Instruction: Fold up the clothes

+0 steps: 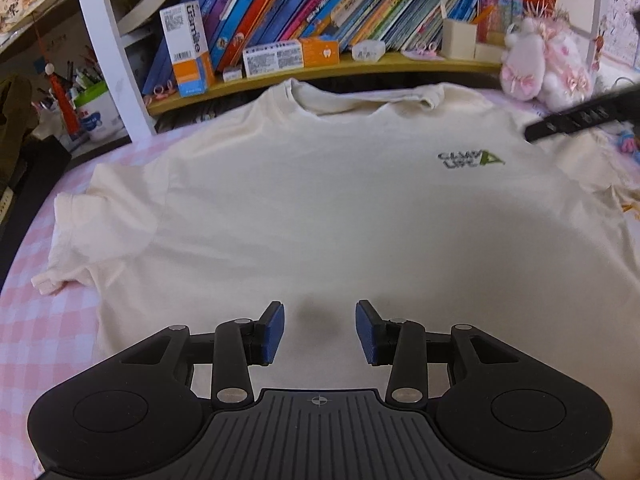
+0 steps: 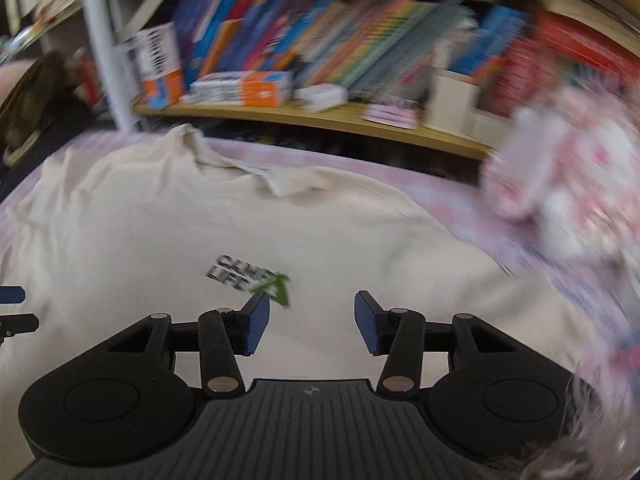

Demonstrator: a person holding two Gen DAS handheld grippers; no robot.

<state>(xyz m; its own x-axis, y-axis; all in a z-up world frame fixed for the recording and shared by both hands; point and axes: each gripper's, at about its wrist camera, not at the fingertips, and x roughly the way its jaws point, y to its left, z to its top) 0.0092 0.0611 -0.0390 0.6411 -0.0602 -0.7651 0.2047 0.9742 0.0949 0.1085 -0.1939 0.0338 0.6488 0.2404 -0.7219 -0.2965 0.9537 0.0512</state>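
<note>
A cream T-shirt point(image 1: 300, 200) lies spread flat, front up, on a pink checked cloth point(image 1: 44, 340). Its collar point(image 1: 360, 98) is at the far side, and a small dark and green logo point(image 1: 470, 159) sits on the chest. One short sleeve point(image 1: 80, 232) sticks out to the left. My left gripper point(image 1: 320, 330) hovers over the shirt's lower middle, open, with nothing between its blue pads. My right gripper point(image 2: 312, 322) is above the shirt point(image 2: 160, 240) just below the logo point(image 2: 248, 276), open and empty; that view is blurred. Part of it shows as a black bar point(image 1: 580, 116) at the right of the left wrist view.
Behind the shirt runs a wooden shelf point(image 1: 400, 62) of leaning books and small boxes. A pink plush toy point(image 1: 540, 64) sits at the back right, close to the shirt's right shoulder. A white post point(image 1: 108, 48) and a tub of pens point(image 1: 92, 108) stand at the back left.
</note>
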